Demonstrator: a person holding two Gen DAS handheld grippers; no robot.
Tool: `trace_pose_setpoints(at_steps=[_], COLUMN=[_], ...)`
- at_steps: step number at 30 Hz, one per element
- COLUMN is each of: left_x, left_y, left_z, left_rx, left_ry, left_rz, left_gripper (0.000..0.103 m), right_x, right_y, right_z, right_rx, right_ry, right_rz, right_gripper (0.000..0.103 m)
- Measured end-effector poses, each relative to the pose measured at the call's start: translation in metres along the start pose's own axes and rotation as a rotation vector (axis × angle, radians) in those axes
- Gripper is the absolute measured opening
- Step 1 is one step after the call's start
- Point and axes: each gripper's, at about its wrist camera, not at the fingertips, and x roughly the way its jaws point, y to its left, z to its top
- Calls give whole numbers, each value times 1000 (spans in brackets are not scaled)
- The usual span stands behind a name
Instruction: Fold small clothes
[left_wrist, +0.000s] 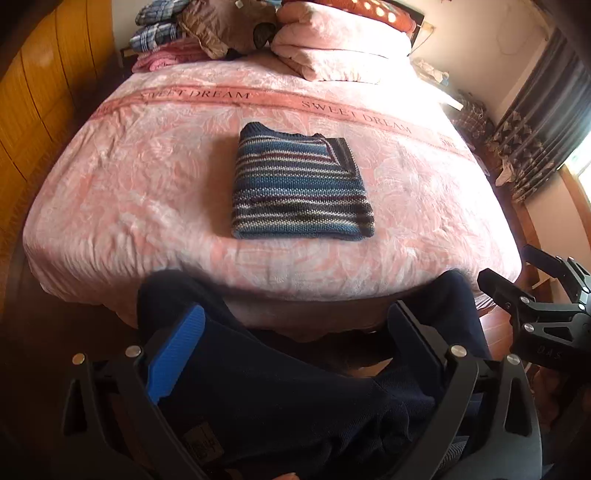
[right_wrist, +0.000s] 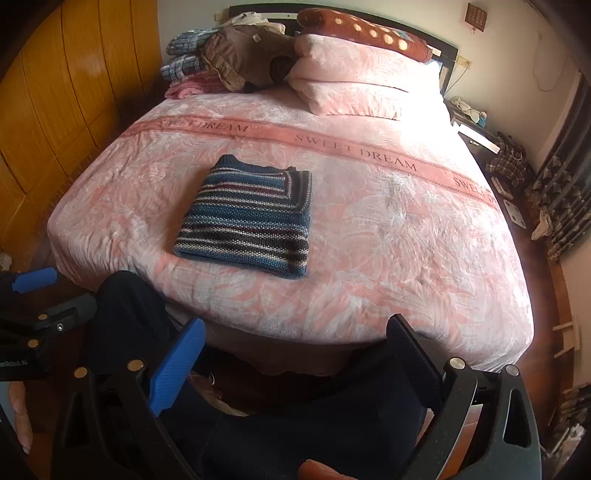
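Knit sweater (left_wrist: 301, 184): striped in blue, white and dark bands, it is lying folded into a neat rectangle on the bed (left_wrist: 110, 177), near the foot edge.
Left gripper (left_wrist: 295, 339): we are holding it back from the bed, jaws standing wide open on nothing.
Right gripper (right_wrist: 295, 347): we are holding it likewise, jaws spread and empty.
Head of bed: folded pink blanket (right_wrist: 354, 85) is sitting beside piled clothes (right_wrist: 207, 62).
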Motion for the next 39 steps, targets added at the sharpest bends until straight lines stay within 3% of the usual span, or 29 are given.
trace_pose_setpoints(at_steps=[12, 39], left_x=[12, 9], left_y=[0, 8], left_z=[8, 16], left_rx=[-15, -21], left_ry=[42, 14], left_rz=[-10, 37], left_gripper=[99, 99], right_x=[9, 11], right_y=[-7, 0], right_z=[4, 3], right_rx=[8, -16], right_ry=[11, -24], right_rz=[22, 14], right_gripper=[99, 99])
